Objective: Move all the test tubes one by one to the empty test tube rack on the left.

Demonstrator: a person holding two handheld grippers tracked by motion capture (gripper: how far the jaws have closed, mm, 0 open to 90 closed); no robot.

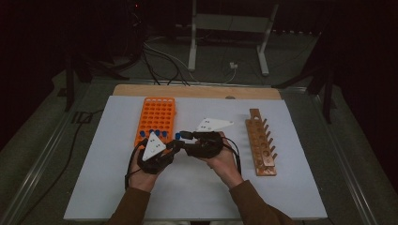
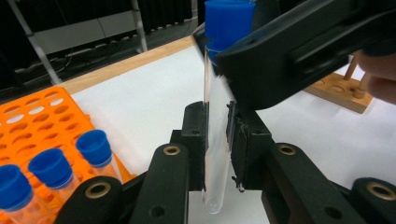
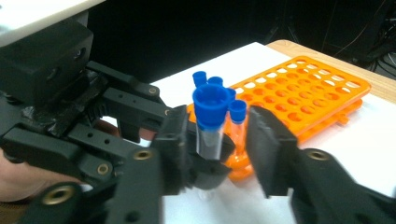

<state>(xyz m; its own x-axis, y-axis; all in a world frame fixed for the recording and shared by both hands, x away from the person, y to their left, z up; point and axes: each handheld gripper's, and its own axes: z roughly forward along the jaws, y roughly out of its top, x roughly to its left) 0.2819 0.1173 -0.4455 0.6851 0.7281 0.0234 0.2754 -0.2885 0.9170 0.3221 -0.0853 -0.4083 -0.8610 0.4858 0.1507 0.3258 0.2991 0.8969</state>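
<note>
Left tool [image 2: 217,140] clamps the unlabelled tube [image 2: 217,154]; right tool [image 3: 219,154] open around it.

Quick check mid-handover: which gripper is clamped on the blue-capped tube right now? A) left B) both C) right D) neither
A: in the left gripper view the left gripper pads press the clear tube, while the right gripper stands with a gap beside it.
</note>
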